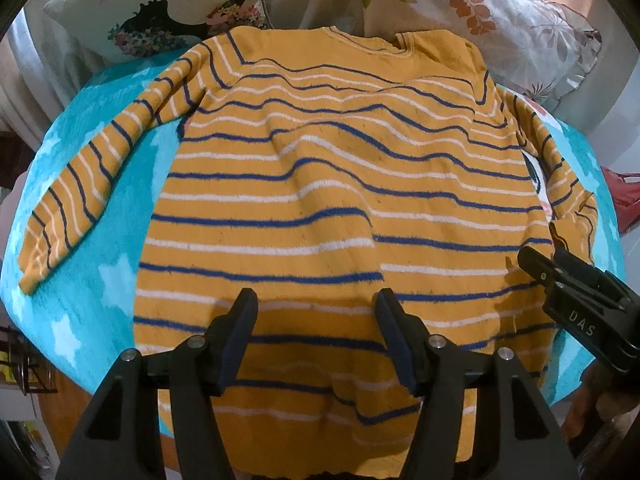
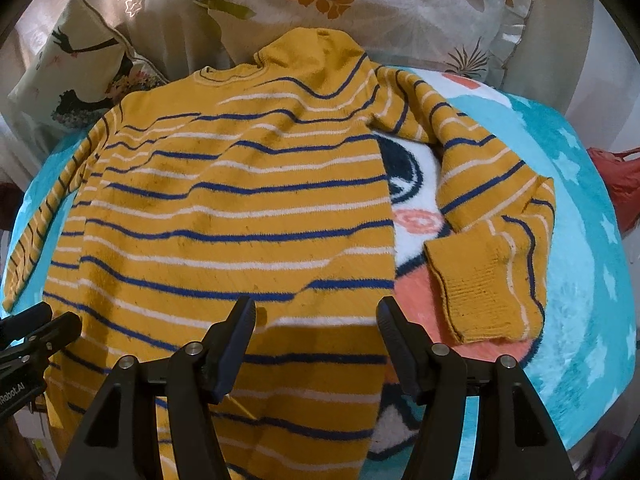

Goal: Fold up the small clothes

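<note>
The mustard-yellow knitted sweater with blue and white stripes (image 1: 320, 184) lies flat on the turquoise fleece blanket (image 1: 92, 280), collar far from you, hem nearest, its long axis running away from both tools. Your left tool (image 1: 316, 336) and right tool (image 2: 316, 344) hover over the hem, both released, grasping nothing. The bent right sleeve (image 2: 492, 240) lies just beside your right tool, so that hand is nearer.

The left hand-held gripper (image 1: 316, 336) and the right hand-held gripper (image 2: 316, 340) both point steeply downward with their jaws standing apart and nothing between the pads, the two held side by side, near each other.
</note>
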Motion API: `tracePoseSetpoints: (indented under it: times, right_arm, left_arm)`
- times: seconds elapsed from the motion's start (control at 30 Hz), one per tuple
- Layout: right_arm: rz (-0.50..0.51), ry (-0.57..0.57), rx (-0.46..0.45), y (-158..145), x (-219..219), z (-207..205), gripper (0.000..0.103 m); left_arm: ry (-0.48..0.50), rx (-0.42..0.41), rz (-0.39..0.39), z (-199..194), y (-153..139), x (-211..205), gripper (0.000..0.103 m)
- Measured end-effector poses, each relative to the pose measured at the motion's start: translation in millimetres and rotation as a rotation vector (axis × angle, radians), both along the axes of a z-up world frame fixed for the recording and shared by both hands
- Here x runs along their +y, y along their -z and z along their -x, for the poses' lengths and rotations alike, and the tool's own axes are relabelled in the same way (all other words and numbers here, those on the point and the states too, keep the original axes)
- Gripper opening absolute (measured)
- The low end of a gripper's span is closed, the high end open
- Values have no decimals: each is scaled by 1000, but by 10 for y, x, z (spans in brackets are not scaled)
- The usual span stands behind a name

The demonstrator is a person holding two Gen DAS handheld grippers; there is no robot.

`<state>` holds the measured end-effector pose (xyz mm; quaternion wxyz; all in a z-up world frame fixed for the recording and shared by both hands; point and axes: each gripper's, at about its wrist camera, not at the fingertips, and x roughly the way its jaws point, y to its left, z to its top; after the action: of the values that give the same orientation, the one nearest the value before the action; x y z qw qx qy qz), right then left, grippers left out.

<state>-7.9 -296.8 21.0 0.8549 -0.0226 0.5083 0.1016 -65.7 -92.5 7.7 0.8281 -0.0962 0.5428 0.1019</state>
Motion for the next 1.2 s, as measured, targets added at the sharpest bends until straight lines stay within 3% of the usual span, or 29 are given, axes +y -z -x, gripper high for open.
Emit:
tracePoseSetpoints:
  times: [0.63,1.2]
  right_arm:
    - [-1,-63,10,96,-144,277,69]
    - [-12,-56,10,114,-249,536,69]
  left_arm:
    - [-55,20,23,392,128,-112,61]
    - [-95,-2,24,655,55,-22,65]
